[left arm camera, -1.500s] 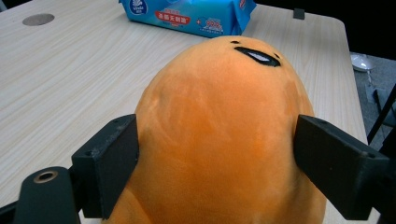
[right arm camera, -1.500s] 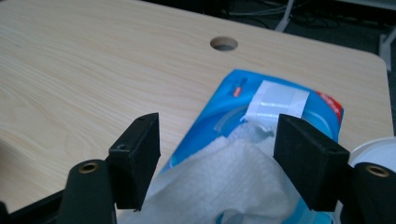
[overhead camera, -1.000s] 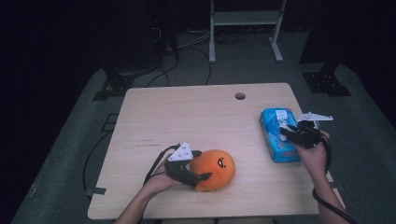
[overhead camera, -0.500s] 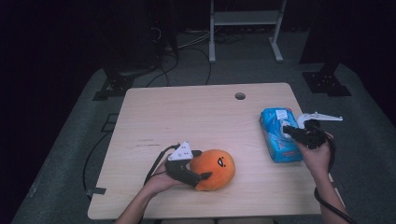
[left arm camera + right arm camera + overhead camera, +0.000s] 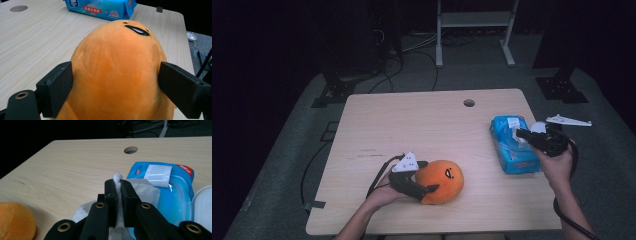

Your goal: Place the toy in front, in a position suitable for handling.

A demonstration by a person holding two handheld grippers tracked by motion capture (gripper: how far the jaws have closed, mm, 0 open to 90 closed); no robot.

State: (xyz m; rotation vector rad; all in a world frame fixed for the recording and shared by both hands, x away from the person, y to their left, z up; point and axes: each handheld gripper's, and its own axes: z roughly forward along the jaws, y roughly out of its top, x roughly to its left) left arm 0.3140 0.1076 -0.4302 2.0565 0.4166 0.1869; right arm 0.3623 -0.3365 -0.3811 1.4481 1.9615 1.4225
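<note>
Meanwhile, each gripper has its own catch: a plush toy on one side, a wet wipe on the other.

Low and centre in the high view, the left gripper [image 5: 424, 177] stands wide with its jaws pressed against both flanks of the orange plush toy [image 5: 440, 181], which rests on the wooden table [image 5: 412, 125]; in the left gripper view the toy [image 5: 117, 72] bulges between the two black jaws, its stitched face toward the top of the frame. At the right edge of the high view, the right gripper [image 5: 523, 134] hangs just above the blue wipes pack [image 5: 513, 144]. Its jaws have just closed tight, pinching a white wipe [image 5: 118, 185] that rises out of the pack [image 5: 175, 190], whose lid is open.
</note>
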